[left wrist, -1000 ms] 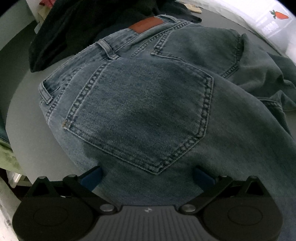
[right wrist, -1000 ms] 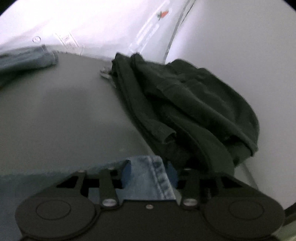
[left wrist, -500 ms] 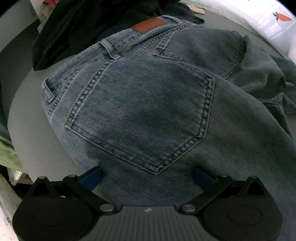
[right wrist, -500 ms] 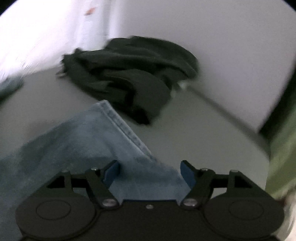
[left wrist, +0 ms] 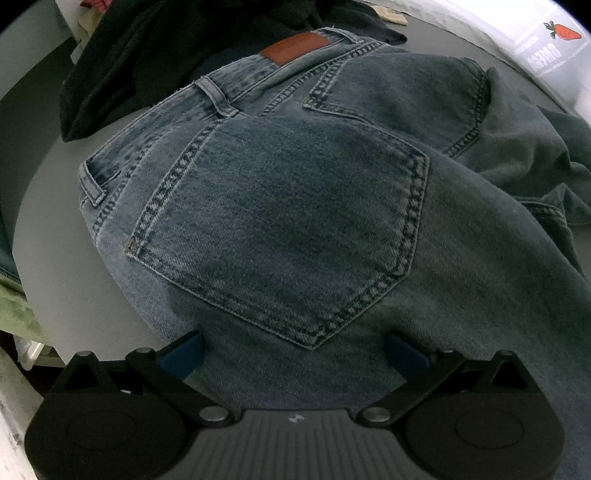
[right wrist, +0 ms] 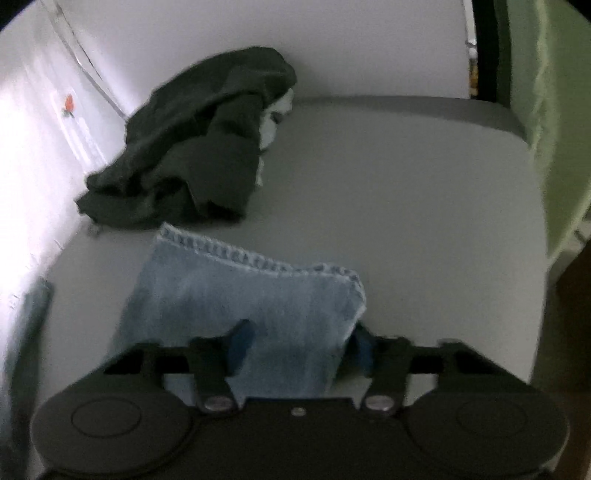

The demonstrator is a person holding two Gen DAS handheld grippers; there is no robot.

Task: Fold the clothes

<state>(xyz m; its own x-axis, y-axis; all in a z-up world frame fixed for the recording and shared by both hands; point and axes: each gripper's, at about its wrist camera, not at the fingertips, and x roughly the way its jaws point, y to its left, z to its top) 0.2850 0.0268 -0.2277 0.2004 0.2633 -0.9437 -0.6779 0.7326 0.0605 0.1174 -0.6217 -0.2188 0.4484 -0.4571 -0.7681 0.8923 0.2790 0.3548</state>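
Blue jeans (left wrist: 288, 206) lie seat-up on the grey table (left wrist: 48, 192), with a back pocket and a brown waist patch (left wrist: 295, 46) showing. My left gripper (left wrist: 295, 350) is open, its blue pads (left wrist: 184, 354) spread wide over the denim just below the pocket. In the right wrist view, the light-blue leg end of the jeans (right wrist: 251, 295) lies on the table with its stitched hem pointing away. My right gripper (right wrist: 301, 345) is over it with the jaws partly apart. The left pad (right wrist: 240, 343) is on the cloth and the right pad is at the cloth's curled edge.
A dark crumpled garment (right wrist: 199, 147) lies beyond the hem near the white wall. More dark clothes (left wrist: 122, 66) are piled behind the waistband. A white bag with a carrot print (left wrist: 561, 33) stands at the back right. Green fabric (right wrist: 535, 110) hangs at the table's right edge.
The right gripper swung round to the right and its jaws widened. The hem, first tight between the fingers, now lies further out on the table. The left gripper barely moved.
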